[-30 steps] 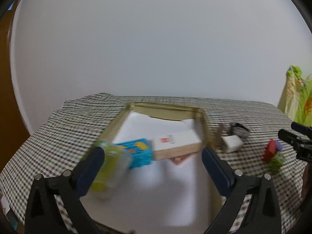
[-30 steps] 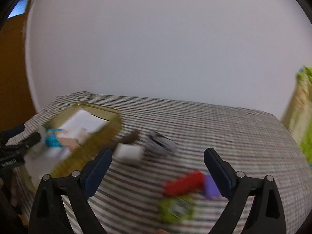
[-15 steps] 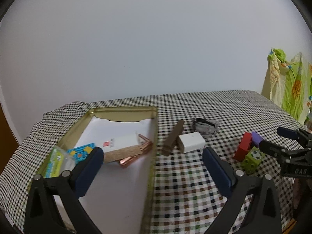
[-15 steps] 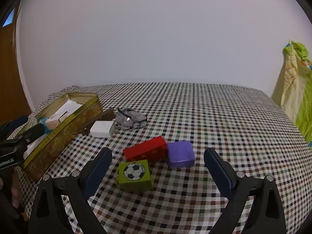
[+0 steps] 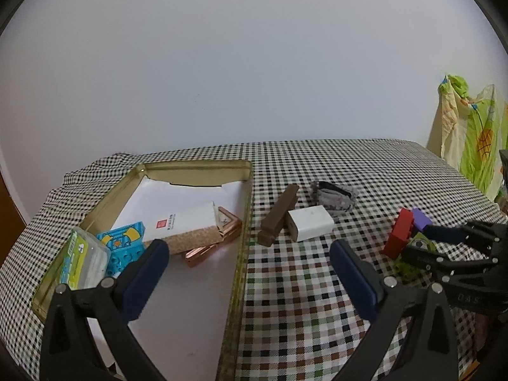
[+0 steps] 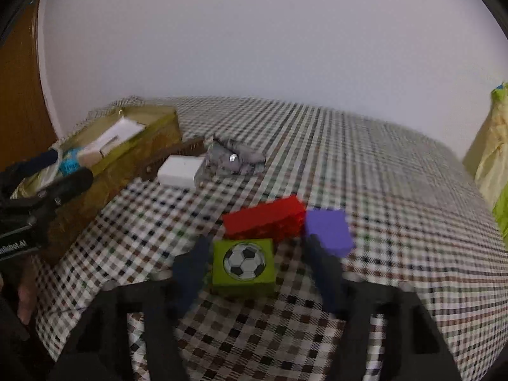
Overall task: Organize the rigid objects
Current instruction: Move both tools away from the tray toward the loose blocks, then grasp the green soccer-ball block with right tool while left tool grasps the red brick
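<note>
Two tools noted. Right tool is closing around the green football block, right pad not touching; red block at its 12 o'clock. Left tool gapes empty above the tin rim.

Plain white wall; checkered tablecloth; wooden door.

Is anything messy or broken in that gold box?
Yes. The white paper liner in the tin is torn at its far edge, leaving a jagged dark gap. The cork box lies askew, propped on a copper frame.
</note>
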The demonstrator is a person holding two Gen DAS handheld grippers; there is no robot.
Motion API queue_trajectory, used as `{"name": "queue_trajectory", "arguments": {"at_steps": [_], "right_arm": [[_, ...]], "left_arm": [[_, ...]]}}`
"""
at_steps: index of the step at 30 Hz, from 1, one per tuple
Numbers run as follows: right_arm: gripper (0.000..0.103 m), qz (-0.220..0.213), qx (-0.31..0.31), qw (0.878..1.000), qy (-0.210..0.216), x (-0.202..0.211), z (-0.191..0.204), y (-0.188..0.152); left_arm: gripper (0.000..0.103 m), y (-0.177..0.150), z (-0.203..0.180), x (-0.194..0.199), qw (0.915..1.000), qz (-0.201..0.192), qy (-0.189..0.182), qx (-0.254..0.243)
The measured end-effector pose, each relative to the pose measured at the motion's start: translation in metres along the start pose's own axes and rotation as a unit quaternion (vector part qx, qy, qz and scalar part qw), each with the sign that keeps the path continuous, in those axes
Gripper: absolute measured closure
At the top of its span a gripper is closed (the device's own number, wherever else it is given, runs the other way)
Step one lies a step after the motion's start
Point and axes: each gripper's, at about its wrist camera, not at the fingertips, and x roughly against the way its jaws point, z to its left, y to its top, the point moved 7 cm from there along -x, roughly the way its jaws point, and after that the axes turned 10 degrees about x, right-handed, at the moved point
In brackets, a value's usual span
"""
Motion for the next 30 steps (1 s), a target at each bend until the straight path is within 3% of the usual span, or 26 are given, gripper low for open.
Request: {"name": "queue_trajectory", "arguments": {"at_steps": [3,9,13,18,24,30], "right_arm": [[0.063,-0.005,0.006,1.000,0.014,0.003,0.005,-0.001],[0.063,-0.006,0.009,1.000,0.011,0.004,0.008,-0.003],[0.063,-0.009,-0.005,0.999,0.032,0.005,0.006,-0.003],[0.054,0.013,-0.002,0.998,0.063,-0.004,0.016,-0.011],[0.058,0.022,0.012,0.999,0.040,-0.006,0.019,-0.014],[0.058,-0.036,-0.014,0.999,0.023,0.017,0.001,-0.003]], "left_arm": [[0.001,0.000,-0.002,0.001,1.0000,-0.001,-0.001,0.000],[0.001,-0.003,-0.012,0.000,0.9999,0.001,-0.005,-0.011],[0.001,-0.004,-0.016,0.000,0.9999,0.002,-0.004,-0.014],[0.001,-0.007,-0.021,-0.003,0.9997,0.008,-0.006,-0.020],[0.001,-0.009,-0.028,-0.005,0.9995,0.011,-0.009,-0.029],[0.001,-0.002,-0.047,-0.006,0.9987,0.006,-0.019,-0.047]]}}
